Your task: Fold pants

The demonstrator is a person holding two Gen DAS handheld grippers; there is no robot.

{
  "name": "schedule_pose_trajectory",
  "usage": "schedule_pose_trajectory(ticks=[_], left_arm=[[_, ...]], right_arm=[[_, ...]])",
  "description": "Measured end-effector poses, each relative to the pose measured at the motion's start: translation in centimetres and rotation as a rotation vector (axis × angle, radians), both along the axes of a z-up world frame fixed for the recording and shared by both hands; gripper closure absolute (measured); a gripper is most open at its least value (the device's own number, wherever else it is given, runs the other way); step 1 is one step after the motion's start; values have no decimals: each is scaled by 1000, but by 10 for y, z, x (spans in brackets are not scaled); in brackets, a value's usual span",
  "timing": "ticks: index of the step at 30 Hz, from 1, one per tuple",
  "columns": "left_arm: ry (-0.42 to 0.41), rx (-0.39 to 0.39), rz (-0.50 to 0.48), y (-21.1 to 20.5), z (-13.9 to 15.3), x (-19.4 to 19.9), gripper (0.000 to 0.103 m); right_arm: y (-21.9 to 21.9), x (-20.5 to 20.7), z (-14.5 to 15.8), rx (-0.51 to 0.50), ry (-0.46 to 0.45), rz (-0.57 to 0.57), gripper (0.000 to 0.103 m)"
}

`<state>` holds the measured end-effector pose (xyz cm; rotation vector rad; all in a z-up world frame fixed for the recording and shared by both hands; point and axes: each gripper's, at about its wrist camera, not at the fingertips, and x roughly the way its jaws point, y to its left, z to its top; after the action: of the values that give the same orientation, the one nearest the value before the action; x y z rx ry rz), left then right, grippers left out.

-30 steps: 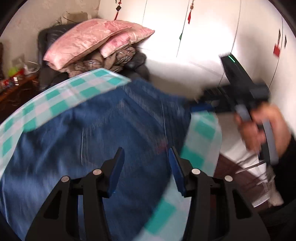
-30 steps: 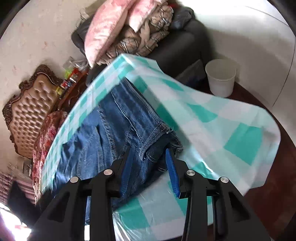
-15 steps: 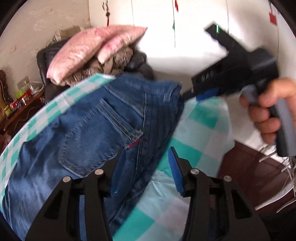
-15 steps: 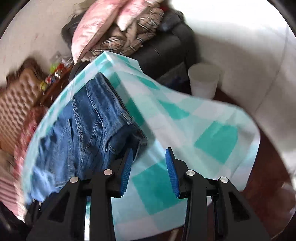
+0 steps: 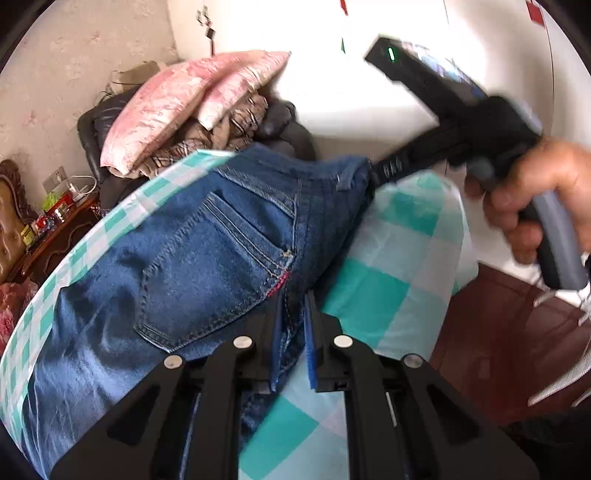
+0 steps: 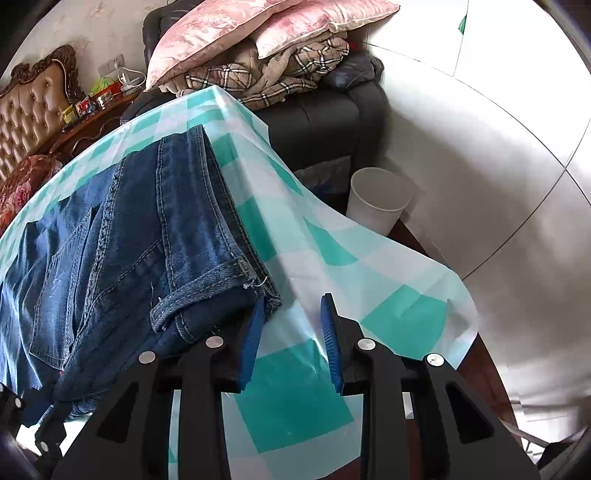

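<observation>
Blue denim pants (image 5: 192, 258) lie on a table covered with a teal-and-white checked cloth (image 5: 399, 258), back pocket up. My left gripper (image 5: 293, 332) is shut on the pants' edge just below the pocket corner. In the right wrist view the pants (image 6: 147, 236) lie left of centre, waistband corner by my left blue pad. My right gripper (image 6: 290, 339) is open, over the cloth (image 6: 369, 280) beside the waistband corner. In the left wrist view the right gripper's body (image 5: 461, 122) reaches the far waistband corner; its fingertips are hidden behind the denim.
A dark armchair (image 6: 325, 107) piled with pink pillows (image 6: 229, 33) and plaid blankets stands behind the table. A white bin (image 6: 376, 199) sits on the floor at the right. A tufted headboard (image 6: 33, 107) and a cluttered side table (image 6: 92, 103) are at the left.
My left gripper has closed on the pants' edge below the pocket. My right gripper has let go of the waistband and sits open beside it. The pants now lie flatter on the cloth.
</observation>
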<state>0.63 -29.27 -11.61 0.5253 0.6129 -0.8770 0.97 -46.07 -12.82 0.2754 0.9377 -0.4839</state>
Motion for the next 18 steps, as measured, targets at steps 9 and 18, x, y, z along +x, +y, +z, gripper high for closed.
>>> schedule_pose_trajectory(ticks=[9, 18], left_arm=[[61, -152, 62, 35, 11, -21, 53], [291, -333, 527, 200, -1, 16, 67]], right_arm=[[-13, -41, 49, -50, -116, -157, 80], [79, 37, 21, -130, -26, 228, 79]])
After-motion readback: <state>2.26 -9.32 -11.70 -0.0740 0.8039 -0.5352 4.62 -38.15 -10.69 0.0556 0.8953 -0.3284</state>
